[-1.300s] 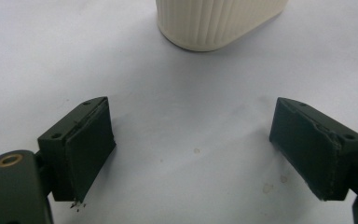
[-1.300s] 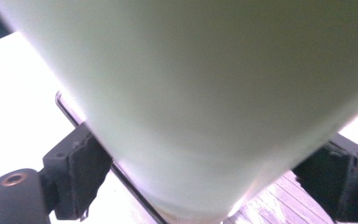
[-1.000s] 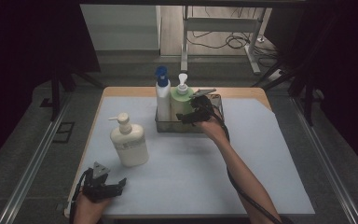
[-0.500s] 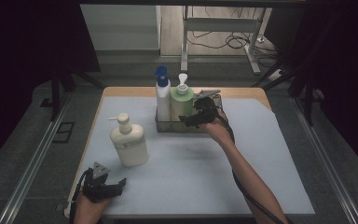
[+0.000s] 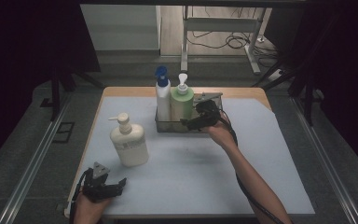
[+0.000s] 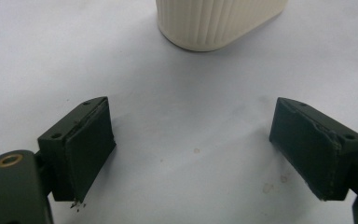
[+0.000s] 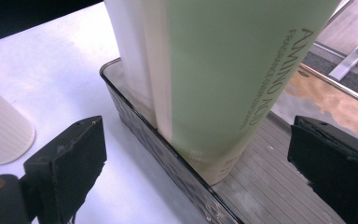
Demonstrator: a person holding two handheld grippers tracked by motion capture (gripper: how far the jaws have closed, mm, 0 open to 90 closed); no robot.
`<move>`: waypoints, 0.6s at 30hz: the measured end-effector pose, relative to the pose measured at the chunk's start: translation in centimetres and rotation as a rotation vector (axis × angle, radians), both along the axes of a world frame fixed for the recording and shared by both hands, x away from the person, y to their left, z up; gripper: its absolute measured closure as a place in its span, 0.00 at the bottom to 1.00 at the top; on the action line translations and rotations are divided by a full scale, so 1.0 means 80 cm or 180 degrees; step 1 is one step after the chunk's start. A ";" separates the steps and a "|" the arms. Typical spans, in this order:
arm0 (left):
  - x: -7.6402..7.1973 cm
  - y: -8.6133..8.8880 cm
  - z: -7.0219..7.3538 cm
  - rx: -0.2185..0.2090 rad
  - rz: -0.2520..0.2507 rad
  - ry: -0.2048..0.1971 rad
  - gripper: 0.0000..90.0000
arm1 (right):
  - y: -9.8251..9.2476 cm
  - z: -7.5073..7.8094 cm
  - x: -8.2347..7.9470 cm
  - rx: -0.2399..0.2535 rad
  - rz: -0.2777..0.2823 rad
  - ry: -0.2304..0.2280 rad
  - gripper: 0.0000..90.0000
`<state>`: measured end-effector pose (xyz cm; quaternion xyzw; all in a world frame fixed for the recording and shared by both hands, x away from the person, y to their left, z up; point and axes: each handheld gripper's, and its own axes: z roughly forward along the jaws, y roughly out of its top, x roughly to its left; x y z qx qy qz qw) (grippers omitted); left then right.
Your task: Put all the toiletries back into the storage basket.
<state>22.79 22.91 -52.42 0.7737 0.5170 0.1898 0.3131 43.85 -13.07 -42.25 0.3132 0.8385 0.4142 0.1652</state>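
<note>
Green bottle (image 7: 242, 79) stands in tray (image 7: 168, 163), between right tool's (image 7: 196, 172) wide-apart jaws.

Matt green plastic bottle (image 7: 242, 79), ribbed cream plastic bottle (image 6: 216, 21), smooth clear tray (image 7: 168, 158), matt black pads (image 6: 86, 149), pale matt mat (image 5: 191, 172)

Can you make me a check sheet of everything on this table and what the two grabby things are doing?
Surface: table with a pale cover, wood edge at the far side.
Job's things: green bottle and blue-capped bottle upright in the tray; cream pump bottle stands outside it.
Clutter: nothing seen.
Grippers: right gripper open, at the tray beside the green bottle; left gripper open, near the table's front edge.
Cables: one trails along the right forearm; more on the floor behind.
Surroundings: dark, metal frame legs beyond.
</note>
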 end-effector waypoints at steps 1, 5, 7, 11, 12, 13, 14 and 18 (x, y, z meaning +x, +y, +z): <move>0.000 0.000 0.000 0.0000 0.0000 0.0000 0.15 | -0.001 0.001 -0.001 0.0003 0.0003 0.0006 0.05; 0.000 0.000 0.000 0.0000 0.0000 0.0000 0.15 | -0.003 0.004 -0.006 -0.0019 0.0028 -0.0023 0.05; 0.000 0.000 0.000 0.0001 0.0000 -0.0001 0.15 | -0.004 0.005 -0.009 -0.0014 0.0032 -0.0016 0.05; 0.000 0.000 0.000 0.0002 0.0002 -0.0002 0.15 | -0.007 0.009 -0.016 -0.0019 0.0049 -0.0023 0.05; 0.000 0.000 0.000 0.0002 0.0002 -0.0002 0.15 | -0.007 0.009 -0.016 -0.0019 0.0049 -0.0023 0.05; 0.000 0.000 0.000 0.0003 0.0002 -0.0001 0.14 | -0.008 0.011 -0.019 -0.0020 0.0058 -0.0022 0.05; 0.000 0.000 0.000 0.0003 0.0002 -0.0001 0.15 | -0.008 0.011 -0.019 -0.0020 0.0058 -0.0022 0.05; 0.000 0.000 0.000 0.0003 0.0001 -0.0001 0.15 | -0.009 0.014 -0.025 -0.0025 0.0079 0.0005 0.04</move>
